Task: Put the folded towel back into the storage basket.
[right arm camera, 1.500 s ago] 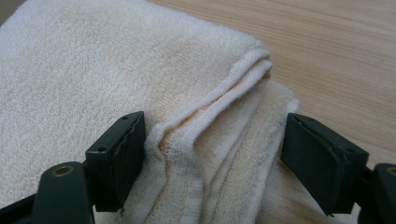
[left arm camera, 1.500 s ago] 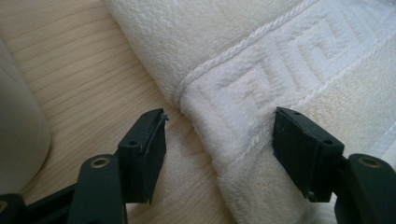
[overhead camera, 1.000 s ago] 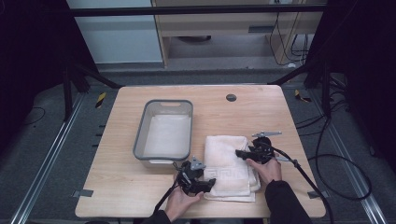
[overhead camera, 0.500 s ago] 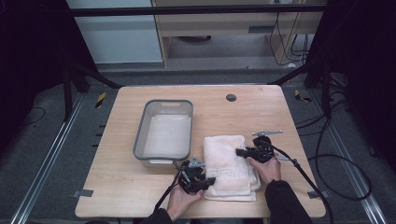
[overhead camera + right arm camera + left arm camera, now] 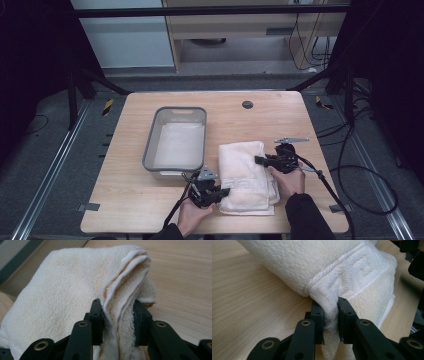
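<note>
A folded cream towel lies on the wooden table, right of centre near the front. My left gripper is shut on the towel's near left corner; in the left gripper view a bunch of the towel with its woven border is pinched between the jaws of the left gripper. At the towel's right edge my right gripper is shut on several stacked layers. In the right gripper view the towel rises in a fold out of the right gripper.
A grey rectangular tub with a pale cloth inside stands just left of the towel. A dark round grommet sits at the table's far side. Cables trail off the right edge over the floor.
The left gripper has slid rightward into the towel's near left corner and shut on it. The right gripper has barely moved.
</note>
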Motion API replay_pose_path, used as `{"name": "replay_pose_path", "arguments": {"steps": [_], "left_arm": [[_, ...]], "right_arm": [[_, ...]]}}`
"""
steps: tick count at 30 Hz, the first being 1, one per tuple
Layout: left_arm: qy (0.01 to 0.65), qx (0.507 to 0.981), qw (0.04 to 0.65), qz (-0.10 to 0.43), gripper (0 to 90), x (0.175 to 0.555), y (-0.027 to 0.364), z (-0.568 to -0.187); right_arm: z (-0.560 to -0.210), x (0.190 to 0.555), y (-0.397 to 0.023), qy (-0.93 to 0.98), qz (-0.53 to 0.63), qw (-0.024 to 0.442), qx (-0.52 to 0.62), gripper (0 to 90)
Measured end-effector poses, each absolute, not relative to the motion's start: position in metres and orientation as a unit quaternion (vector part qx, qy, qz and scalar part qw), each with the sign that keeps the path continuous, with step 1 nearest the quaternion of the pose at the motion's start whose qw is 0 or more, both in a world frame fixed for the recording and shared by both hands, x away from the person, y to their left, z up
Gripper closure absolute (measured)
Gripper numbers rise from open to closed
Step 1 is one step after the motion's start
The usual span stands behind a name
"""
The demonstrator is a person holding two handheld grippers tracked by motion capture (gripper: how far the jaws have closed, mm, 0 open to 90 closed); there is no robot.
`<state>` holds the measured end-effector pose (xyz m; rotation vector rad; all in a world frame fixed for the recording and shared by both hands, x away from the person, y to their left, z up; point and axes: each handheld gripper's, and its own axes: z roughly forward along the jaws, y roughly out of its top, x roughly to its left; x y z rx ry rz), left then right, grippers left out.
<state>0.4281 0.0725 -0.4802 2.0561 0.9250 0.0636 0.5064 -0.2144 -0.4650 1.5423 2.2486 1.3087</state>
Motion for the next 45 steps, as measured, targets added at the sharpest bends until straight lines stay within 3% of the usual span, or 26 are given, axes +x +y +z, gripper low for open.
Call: {"name": "replay_pose_path", "arguments": {"steps": [45], "left_arm": [[0.342,0.795,0.494,0.085,76.8,0.415,0.095,-0.414]], "right_arm": [[-0.393,0.486,-0.206,0.715,0.508,0.124,0.464,66.7]]}}
